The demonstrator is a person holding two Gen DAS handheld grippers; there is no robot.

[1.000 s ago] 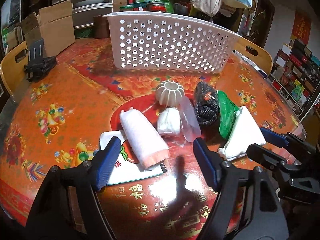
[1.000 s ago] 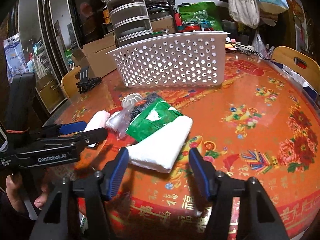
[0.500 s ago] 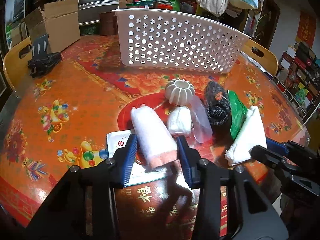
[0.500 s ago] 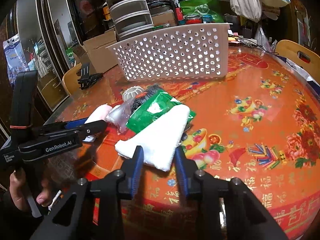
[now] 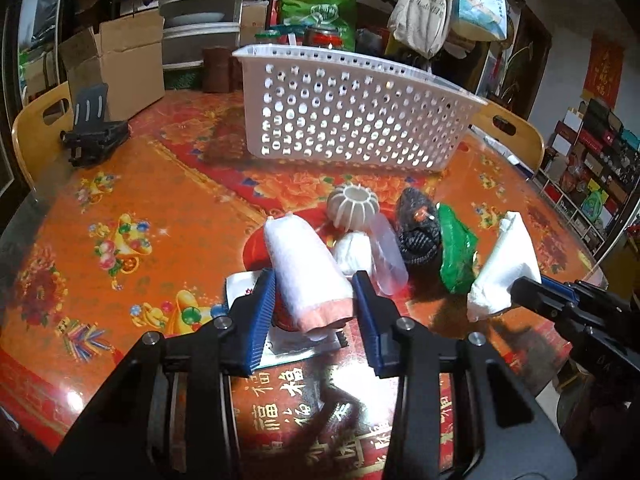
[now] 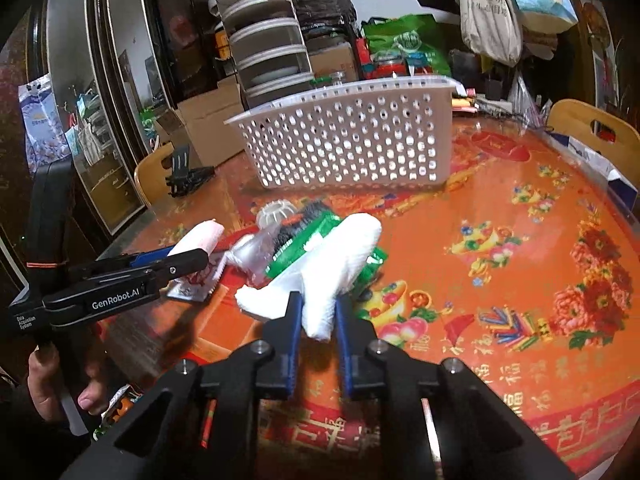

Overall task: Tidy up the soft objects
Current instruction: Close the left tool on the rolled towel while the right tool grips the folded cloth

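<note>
A white perforated basket [image 5: 352,116] stands at the back of the round table; it also shows in the right wrist view [image 6: 352,140]. My left gripper [image 5: 314,304] is shut on a rolled white and pink towel [image 5: 304,268], lifted at its near end. My right gripper [image 6: 318,316] is shut on a folded white cloth [image 6: 336,264], raised off the table; the cloth shows in the left wrist view [image 5: 504,264]. Between them lie a small white roll [image 5: 354,252], a clear bag [image 5: 386,256], a black knit item [image 5: 416,228] and a green bag [image 5: 456,252].
A white ribbed holder [image 5: 352,204] stands behind the pile. A printed packet [image 5: 240,284] lies under the towel. A black phone stand [image 5: 94,136] sits at the far left. Wooden chairs [image 5: 36,132] ring the table, with cardboard boxes [image 5: 116,64] and shelves behind.
Both grippers went from wide open to shut: the left one closed on the rolled towel, the right one closed on the folded white cloth and lifted it.
</note>
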